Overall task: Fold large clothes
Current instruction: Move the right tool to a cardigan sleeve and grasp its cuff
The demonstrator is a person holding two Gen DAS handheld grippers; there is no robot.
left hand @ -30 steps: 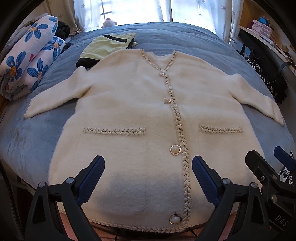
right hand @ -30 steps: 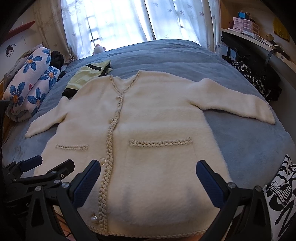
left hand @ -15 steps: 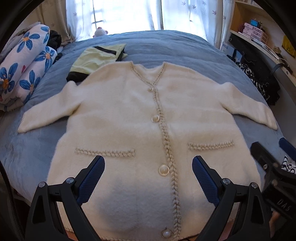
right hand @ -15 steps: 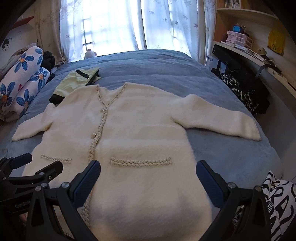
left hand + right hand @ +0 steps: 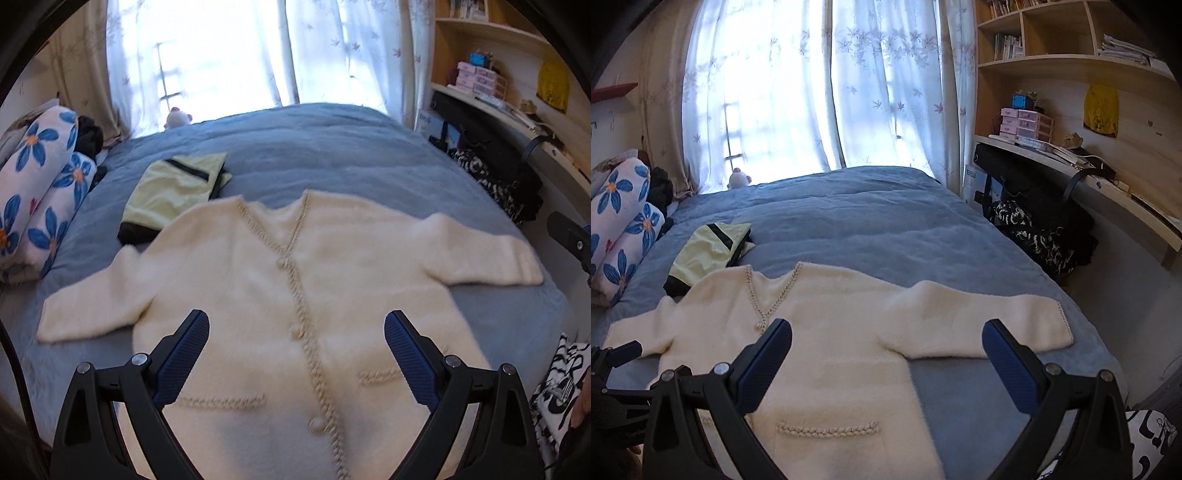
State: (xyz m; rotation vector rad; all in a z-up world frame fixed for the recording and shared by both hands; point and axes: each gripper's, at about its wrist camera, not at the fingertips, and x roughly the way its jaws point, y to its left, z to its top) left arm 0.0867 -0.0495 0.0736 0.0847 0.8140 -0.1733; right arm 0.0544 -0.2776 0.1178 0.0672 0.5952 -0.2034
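Note:
A fluffy cream cardigan [image 5: 258, 288] with braided trim and pearl buttons lies flat, front up, on the blue bed [image 5: 314, 147], both sleeves spread out. My left gripper [image 5: 297, 354] hovers open above its lower middle, touching nothing. In the right wrist view the same cardigan [image 5: 834, 332] fills the near bed, its right sleeve [image 5: 990, 321] stretched toward the bed's edge. My right gripper [image 5: 886, 362] hangs open above the cardigan's right half, empty. The left gripper's tip shows at that view's left edge.
A folded pale-yellow garment [image 5: 173, 192] with black trim lies beside the cardigan's left shoulder. Flower-print bedding rolls [image 5: 37, 192] sit at the left. A black-and-white patterned bag [image 5: 1034, 236] and a desk [image 5: 1089, 177] with shelves stand right of the bed. Curtains [image 5: 812, 92] hang behind.
Both grippers have risen and tilted up from the hem; the cardigan now sits lower in both views and more of the room shows. The cardigan has not moved.

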